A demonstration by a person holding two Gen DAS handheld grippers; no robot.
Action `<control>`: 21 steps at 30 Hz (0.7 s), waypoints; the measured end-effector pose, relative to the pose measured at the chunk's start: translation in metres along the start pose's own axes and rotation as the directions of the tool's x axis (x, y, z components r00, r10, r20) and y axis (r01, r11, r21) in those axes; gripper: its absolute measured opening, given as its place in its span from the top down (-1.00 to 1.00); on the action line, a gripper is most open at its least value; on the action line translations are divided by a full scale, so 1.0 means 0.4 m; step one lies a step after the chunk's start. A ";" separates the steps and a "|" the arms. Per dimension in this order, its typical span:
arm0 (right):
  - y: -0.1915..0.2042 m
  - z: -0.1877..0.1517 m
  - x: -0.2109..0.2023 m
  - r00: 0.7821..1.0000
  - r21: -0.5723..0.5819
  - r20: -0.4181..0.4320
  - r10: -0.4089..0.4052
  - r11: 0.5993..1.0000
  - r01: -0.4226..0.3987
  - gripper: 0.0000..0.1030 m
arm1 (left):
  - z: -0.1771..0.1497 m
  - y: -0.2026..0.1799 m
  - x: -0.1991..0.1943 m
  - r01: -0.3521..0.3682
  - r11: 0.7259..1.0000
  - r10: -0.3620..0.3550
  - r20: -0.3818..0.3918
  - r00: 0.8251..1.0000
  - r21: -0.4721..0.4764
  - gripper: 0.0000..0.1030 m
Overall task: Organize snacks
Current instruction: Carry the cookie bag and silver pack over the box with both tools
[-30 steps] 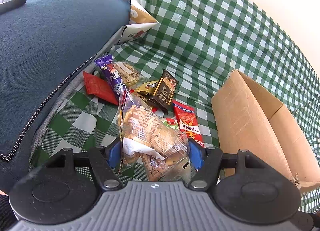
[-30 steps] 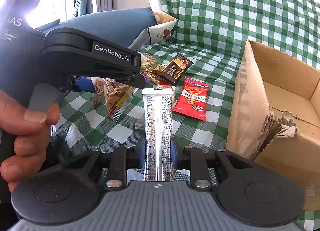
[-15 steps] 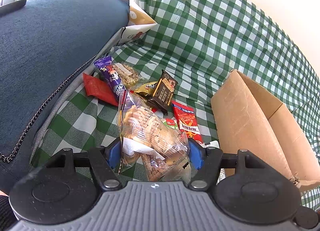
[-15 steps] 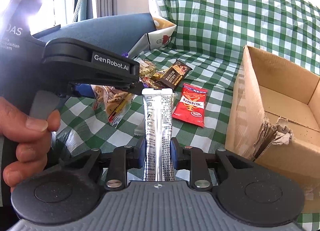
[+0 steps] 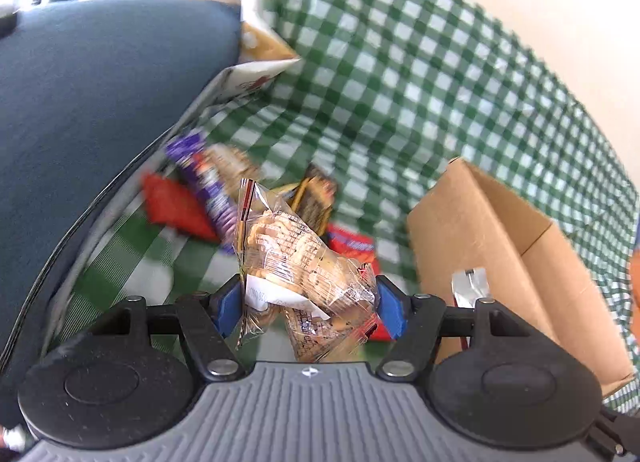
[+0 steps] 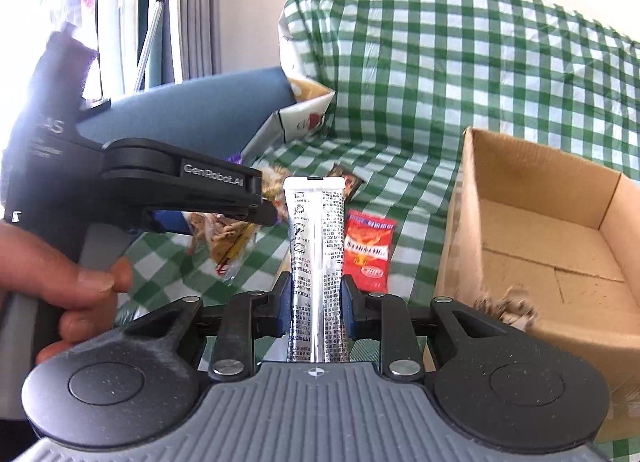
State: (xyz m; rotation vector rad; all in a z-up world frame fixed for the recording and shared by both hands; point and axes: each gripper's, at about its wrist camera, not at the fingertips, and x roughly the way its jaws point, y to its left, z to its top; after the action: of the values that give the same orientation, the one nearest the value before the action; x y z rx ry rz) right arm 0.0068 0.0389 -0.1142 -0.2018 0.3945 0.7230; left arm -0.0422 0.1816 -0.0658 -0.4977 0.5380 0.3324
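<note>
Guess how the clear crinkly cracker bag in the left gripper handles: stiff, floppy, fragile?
The clear crinkly cracker bag is likely floppy: it bulges and sags between the left gripper pads. Probably light, mostly air and film. Contents look brittle, so a hard squeeze could crush them.

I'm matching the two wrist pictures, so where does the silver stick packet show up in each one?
Left wrist: silver stick packet, only its top, low right, against the cardboard box.
Right wrist: centre, upright, gripped in the right tool.
Shared landmark: the cardboard box, right side in both.
</note>
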 end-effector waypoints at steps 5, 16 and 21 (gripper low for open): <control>-0.016 0.022 -0.020 0.998 0.023 0.060 -0.012 1.000 0.010 0.49 | 0.091 -0.018 0.027 0.089 0.996 -0.090 0.027 0.996 0.033 -0.41; -0.138 0.109 -0.106 0.964 0.137 0.236 -0.118 0.987 0.088 0.49 | 0.190 -0.167 -0.022 0.277 0.961 -0.273 0.153 0.950 -0.003 -0.41; -0.270 0.189 -0.152 0.928 0.239 0.305 -0.216 0.960 0.146 0.49 | 0.179 -0.272 -0.026 0.415 0.909 -0.407 0.144 0.902 -0.027 -0.41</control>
State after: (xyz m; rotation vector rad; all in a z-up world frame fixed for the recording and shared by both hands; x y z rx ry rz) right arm 0.0596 -0.0534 -0.0155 0.0850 0.1288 0.5136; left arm 0.0245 0.1275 0.0327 -0.6250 0.2801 -0.0258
